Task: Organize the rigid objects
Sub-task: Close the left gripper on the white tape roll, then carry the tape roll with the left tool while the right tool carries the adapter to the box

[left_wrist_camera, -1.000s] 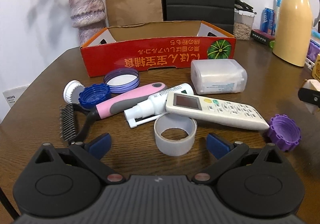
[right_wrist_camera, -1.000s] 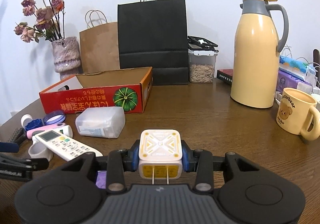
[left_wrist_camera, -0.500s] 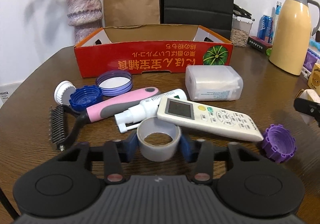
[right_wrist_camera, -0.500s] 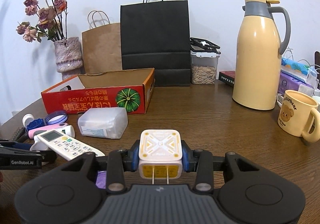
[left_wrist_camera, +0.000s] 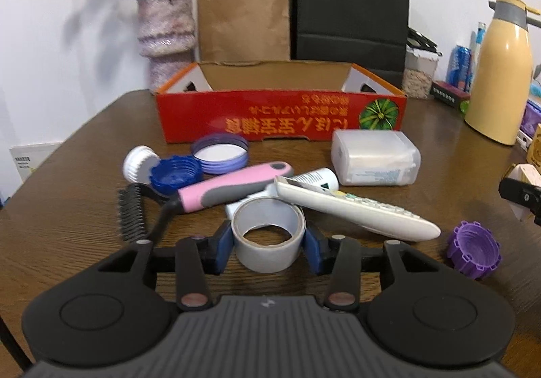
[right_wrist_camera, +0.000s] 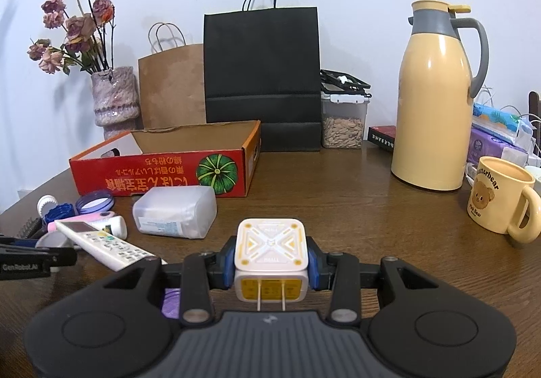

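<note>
Left gripper jaws clamp tape roll (upright); right gripper jaws clamp charger.

Wood-grain table, glossy plastic remote, cardboard box

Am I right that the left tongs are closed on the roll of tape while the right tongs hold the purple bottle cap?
Not quite. The left tongs do grip the roll of tape, but the right tongs hold a white and yellow plug adapter, as the right wrist view shows. The purple bottle cap lies on the table.
</note>
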`<state>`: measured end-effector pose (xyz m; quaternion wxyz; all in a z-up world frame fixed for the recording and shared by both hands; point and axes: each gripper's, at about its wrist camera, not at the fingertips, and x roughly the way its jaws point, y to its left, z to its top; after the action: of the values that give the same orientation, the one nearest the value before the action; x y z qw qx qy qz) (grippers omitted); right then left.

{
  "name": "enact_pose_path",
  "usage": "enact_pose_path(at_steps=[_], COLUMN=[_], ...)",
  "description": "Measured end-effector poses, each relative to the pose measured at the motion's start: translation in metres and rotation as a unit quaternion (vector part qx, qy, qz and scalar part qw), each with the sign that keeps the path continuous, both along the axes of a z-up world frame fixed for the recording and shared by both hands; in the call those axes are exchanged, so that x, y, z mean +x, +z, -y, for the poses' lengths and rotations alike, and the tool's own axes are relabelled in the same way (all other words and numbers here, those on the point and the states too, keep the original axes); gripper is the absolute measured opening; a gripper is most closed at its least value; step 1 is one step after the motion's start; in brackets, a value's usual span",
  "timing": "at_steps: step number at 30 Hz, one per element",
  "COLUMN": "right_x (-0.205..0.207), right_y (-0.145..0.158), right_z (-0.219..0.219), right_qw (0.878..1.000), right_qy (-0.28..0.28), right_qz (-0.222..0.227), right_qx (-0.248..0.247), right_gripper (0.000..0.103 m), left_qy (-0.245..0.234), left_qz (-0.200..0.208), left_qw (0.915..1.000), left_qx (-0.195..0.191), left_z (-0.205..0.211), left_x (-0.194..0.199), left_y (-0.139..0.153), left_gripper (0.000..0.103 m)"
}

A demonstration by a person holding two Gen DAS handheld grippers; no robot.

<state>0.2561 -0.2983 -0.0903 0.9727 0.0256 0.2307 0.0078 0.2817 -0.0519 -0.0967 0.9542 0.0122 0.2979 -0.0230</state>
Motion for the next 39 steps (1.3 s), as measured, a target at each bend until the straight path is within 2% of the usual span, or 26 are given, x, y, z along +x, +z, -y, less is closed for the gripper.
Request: enact_pose_path(at_steps=[9,17,29,39], right_x=[-0.009,-0.013,-0.014,-0.006], right_y=[0.004,0.017,0.04,0.056], right_z=[-0.015,-0.026,-0.04,-0.054], right_qw=[1.0,0.999,0.998,0.996], right_qy=[0.014,0.022,0.035,0.046], right_qz=[0.013,0.031,0.055,0.07], right_qx=[0.002,0.016,0.022,0.017], right_gripper=[0.038,0.038,0.038,0.038], left_qy=[0.015,0.01,0.006,0.006], left_qz=[0.03,0.048,0.103,0.106], left_qw=[0.9994,0.9988,0.9946,0.9942], left_qx=[-0.007,-0.007,-0.011,-0.017], left_z=[-0.009,-0.015,-0.022,-0.024], left_x=[-0.02,-0.033,-0.045,-0.032], left_y=[0.015,0.034,0.08,0.089], left_gripper=[0.045,0.045,0.044,0.044])
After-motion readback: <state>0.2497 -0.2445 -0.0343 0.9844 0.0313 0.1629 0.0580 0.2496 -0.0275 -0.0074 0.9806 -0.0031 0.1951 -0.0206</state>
